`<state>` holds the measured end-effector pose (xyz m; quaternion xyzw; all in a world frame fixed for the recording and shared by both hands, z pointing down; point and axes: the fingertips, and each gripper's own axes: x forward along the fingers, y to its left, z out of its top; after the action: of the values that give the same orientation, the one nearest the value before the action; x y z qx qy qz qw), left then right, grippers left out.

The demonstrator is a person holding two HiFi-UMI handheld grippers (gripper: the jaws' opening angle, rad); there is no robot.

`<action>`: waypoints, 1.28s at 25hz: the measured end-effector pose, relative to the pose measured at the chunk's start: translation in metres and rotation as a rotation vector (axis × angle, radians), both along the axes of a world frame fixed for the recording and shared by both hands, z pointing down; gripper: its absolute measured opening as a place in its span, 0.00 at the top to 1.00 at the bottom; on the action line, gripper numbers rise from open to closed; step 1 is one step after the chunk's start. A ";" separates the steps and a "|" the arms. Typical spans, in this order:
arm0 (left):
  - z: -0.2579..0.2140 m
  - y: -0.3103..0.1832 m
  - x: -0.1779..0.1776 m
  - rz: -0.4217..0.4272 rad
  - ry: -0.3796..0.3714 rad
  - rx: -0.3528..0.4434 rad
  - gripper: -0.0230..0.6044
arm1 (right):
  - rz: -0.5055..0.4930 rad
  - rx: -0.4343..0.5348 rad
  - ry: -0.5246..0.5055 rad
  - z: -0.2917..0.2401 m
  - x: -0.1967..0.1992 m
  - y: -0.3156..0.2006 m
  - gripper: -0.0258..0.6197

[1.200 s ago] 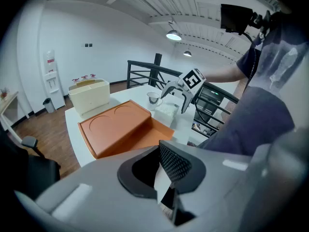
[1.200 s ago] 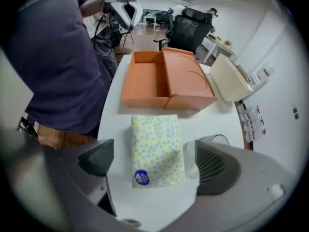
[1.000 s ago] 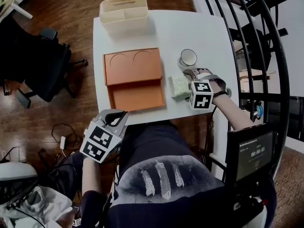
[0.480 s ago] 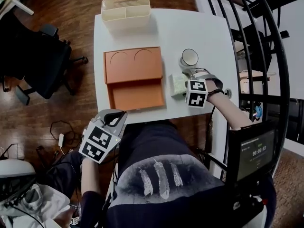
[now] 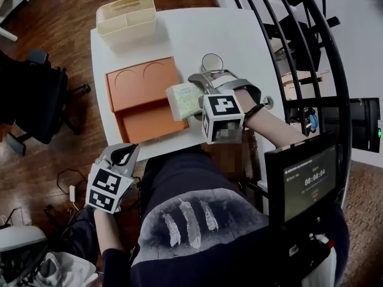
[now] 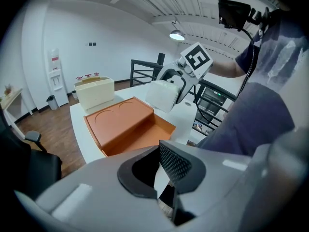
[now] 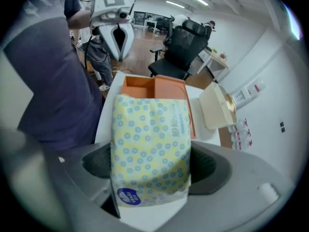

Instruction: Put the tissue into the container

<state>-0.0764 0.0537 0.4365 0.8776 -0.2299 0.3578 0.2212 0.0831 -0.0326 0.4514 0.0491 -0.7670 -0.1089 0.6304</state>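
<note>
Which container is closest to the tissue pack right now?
The flat orange container, right beside the tissue pack; the cream slatted bin sits farther away.

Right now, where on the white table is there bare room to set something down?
Barest patch: the far right of the table, between the cream container and the glass. The orange tray leaves only thin strips at the left and near edges. Crowded between tray and glass: the right gripper, jaws closing, holds the tissue pack there.
</note>
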 end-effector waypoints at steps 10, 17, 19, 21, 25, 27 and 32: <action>-0.003 0.008 -0.019 -0.039 -0.006 -0.008 0.94 | -0.152 -0.035 -0.072 0.014 -0.105 0.020 0.28; 0.006 0.012 -0.030 -0.039 0.007 -0.020 0.94 | -0.124 -0.037 -0.028 0.046 -0.124 0.026 0.28; 0.006 0.012 -0.032 -0.045 0.009 -0.020 0.94 | -0.086 -0.047 -0.040 0.044 -0.126 0.028 0.28; 0.008 0.012 -0.032 -0.048 0.009 -0.020 0.94 | -0.059 -0.067 -0.041 0.045 -0.128 0.033 0.28; 0.010 0.012 -0.030 -0.044 0.015 -0.023 0.94 | -0.056 -0.060 -0.006 0.065 -0.128 0.038 0.28; 0.009 0.011 -0.029 -0.040 0.019 -0.023 0.94 | -0.047 -0.063 0.005 0.078 -0.128 0.037 0.27; 0.009 0.008 -0.036 -0.032 0.019 -0.026 0.94 | -0.059 -0.053 0.026 0.101 -0.128 0.036 0.26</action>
<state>-0.1121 0.0621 0.4455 0.8741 -0.2371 0.3489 0.2407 -0.0446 0.0032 0.5526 0.0083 -0.7624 -0.1080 0.6380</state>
